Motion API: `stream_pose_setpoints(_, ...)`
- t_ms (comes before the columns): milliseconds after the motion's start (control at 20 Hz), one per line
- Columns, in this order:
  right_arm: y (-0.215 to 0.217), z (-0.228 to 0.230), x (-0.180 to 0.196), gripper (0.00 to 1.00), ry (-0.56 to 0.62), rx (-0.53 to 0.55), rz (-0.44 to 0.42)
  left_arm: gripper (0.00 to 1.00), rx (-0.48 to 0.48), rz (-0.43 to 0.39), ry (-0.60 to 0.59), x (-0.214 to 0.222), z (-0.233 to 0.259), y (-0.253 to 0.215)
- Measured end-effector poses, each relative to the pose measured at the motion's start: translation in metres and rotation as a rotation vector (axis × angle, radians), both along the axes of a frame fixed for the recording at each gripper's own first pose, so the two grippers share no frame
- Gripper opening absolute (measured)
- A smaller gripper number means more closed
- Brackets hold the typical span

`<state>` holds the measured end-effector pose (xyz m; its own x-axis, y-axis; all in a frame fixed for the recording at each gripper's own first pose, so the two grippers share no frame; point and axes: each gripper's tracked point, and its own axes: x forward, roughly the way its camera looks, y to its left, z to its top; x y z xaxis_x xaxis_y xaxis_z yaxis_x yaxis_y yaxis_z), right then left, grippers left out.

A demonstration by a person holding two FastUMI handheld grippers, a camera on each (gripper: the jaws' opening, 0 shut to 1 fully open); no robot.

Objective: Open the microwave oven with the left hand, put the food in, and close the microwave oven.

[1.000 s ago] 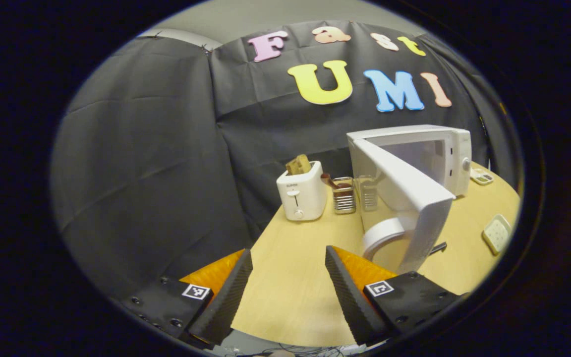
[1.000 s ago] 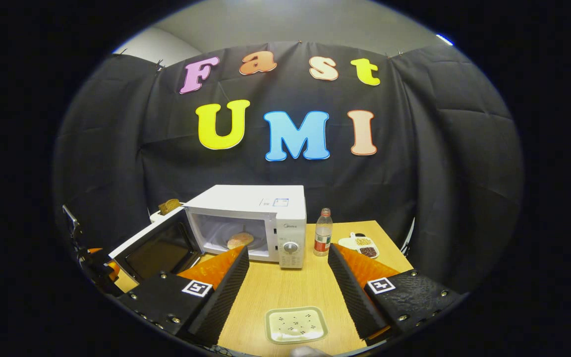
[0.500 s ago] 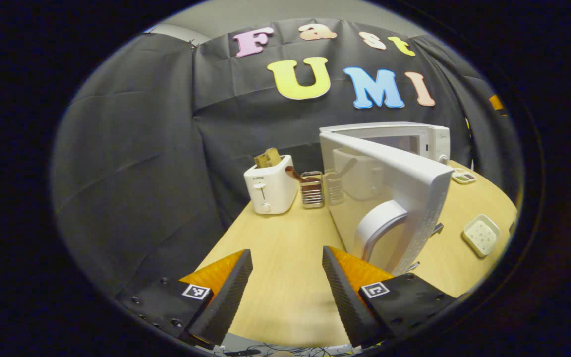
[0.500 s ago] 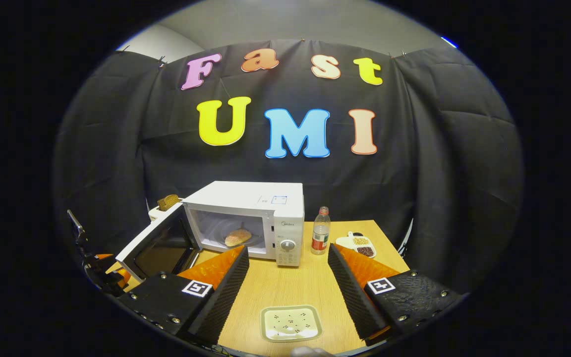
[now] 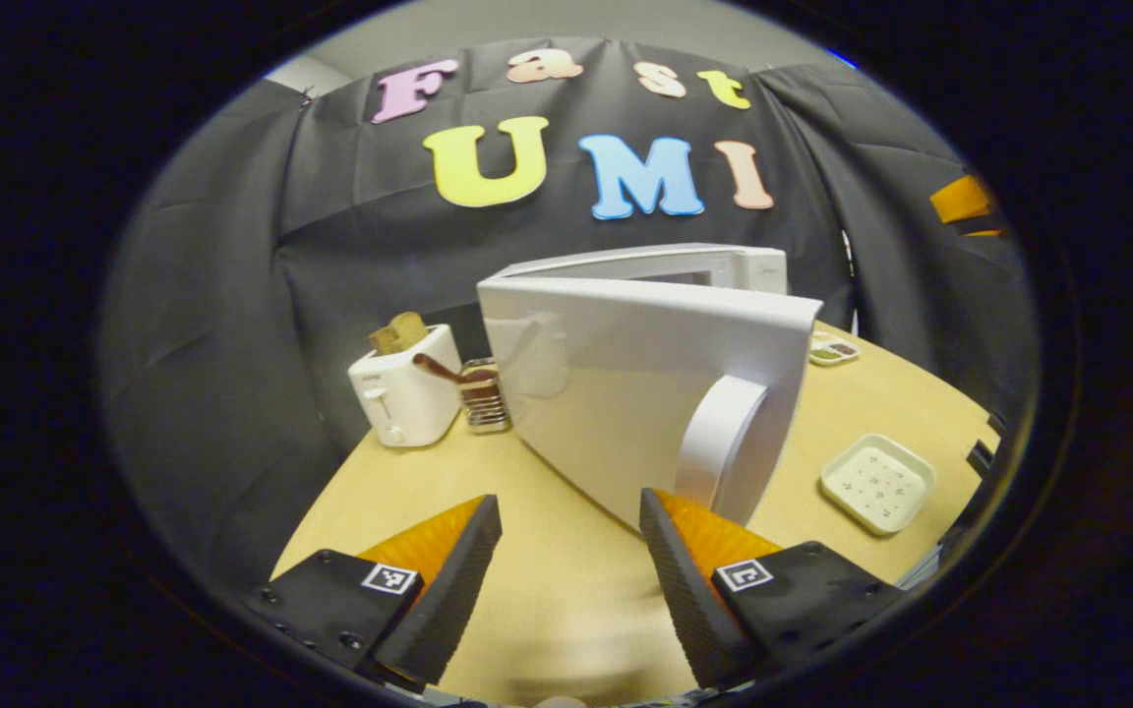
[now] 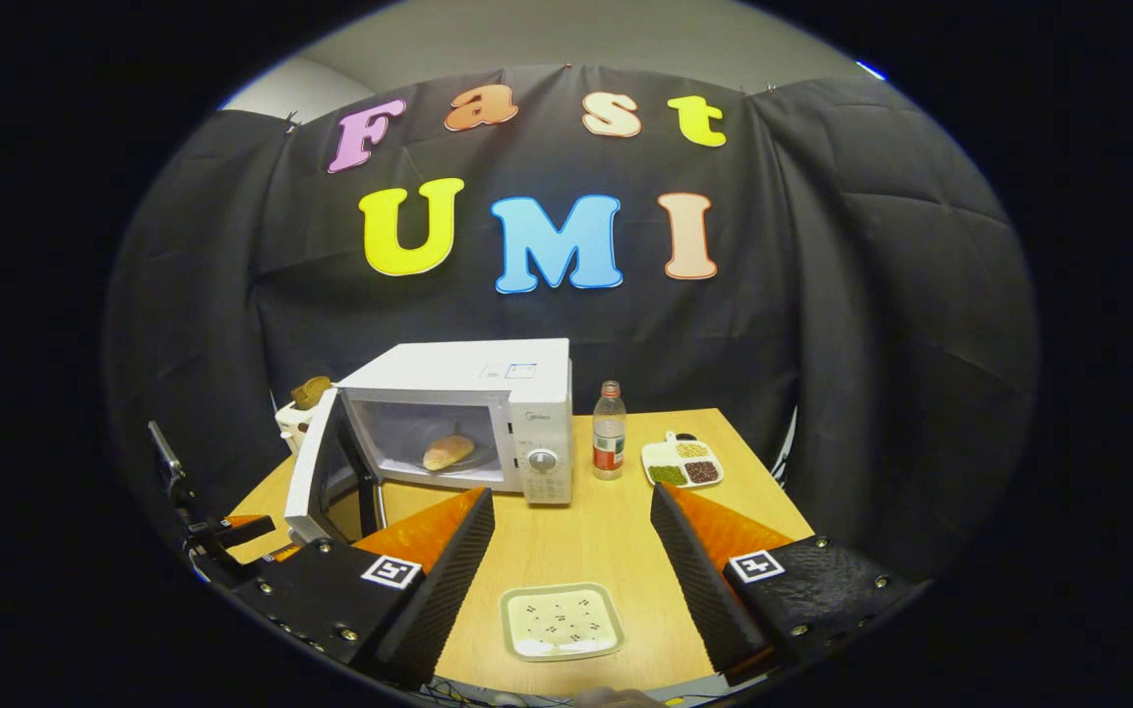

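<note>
Both the left gripper (image 5: 566,551) and right gripper (image 6: 571,551) gape empty; white boxy microwave oven (image 6: 488,393) door (image 5: 626,383) half-open, bread bun (image 6: 448,452) inside

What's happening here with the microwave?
A person holding a gripper in each hand is heating food. The bread roll already sits inside the microwave, whose door stands partly open. The left gripper is just beside the door's handle, jaws open, likely to push it shut. The right gripper hangs open above the empty plate.
</note>
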<state>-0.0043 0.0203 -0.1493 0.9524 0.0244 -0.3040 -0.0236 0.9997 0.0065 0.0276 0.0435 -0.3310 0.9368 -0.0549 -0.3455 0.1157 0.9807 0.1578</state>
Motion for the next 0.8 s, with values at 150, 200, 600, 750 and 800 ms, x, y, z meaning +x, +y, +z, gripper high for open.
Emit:
stream_pose_setpoints(150,-0.013,-0.004,-0.004,0.93,0.010,0.006,-0.031,0.94,0.003,-0.072,0.005,0.014,0.000,-0.036)
stream_pose_setpoints(200,-0.018,-0.005,-0.005,0.93,0.013,0.009,-0.043,0.94,0.003,-0.090,0.006,0.019,-0.001,-0.046)
stream_pose_setpoints(600,-0.056,-0.020,-0.006,0.98,0.058,0.026,-0.139,0.94,-0.014,-0.211,-0.010,0.076,0.003,-0.123)
stream_pose_setpoints(750,-0.069,-0.024,-0.004,0.98,0.071,0.023,-0.167,0.94,-0.018,-0.227,-0.012,0.103,0.004,-0.139)
stream_pose_setpoints(800,-0.072,-0.024,-0.002,0.98,0.074,0.022,-0.177,0.94,-0.012,-0.236,-0.017,0.112,0.005,-0.143)
